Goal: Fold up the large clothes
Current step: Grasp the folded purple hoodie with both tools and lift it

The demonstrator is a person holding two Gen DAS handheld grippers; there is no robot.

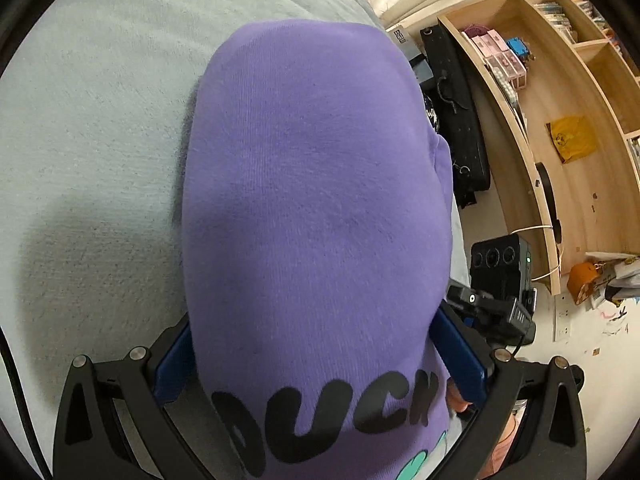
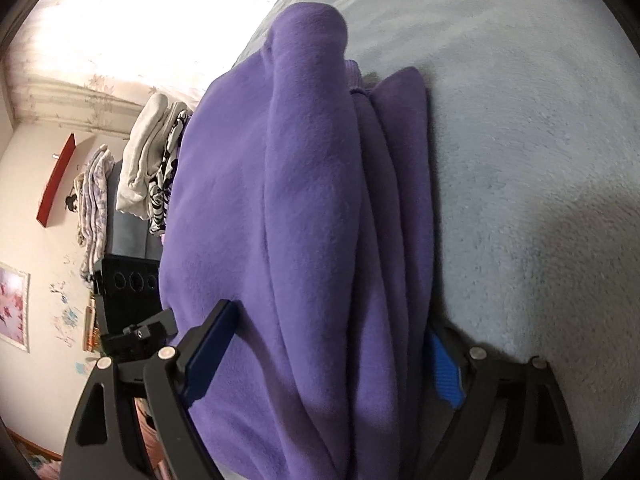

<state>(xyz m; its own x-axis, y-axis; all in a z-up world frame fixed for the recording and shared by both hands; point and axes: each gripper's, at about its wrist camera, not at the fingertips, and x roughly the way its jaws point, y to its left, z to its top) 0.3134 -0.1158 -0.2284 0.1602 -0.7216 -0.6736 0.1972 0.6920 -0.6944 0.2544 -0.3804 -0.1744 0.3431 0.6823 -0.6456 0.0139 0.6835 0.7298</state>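
A folded purple sweatshirt [image 1: 312,184] with black "DUCK" lettering lies on the pale grey-blue bed blanket [image 1: 100,160]. My left gripper [image 1: 310,320] straddles its near end, and both blue pads touch the fabric, which narrows between them. In the right wrist view the same purple sweatshirt [image 2: 304,208] shows as several stacked folds on the blanket [image 2: 520,160]. My right gripper [image 2: 330,318] stands wide around it. Its left pad rests over the cloth and its right pad sits just beside the fold edge without squeezing. The right gripper's black body [image 1: 500,280] shows beside the sweatshirt.
A wooden shelf unit [image 1: 560,140] and a black case [image 1: 456,120] stand on the floor beyond the bed's edge. A pile of other clothes [image 2: 148,160] lies past the sweatshirt at the bed's far side. A red wall shelf [image 2: 56,180] hangs behind.
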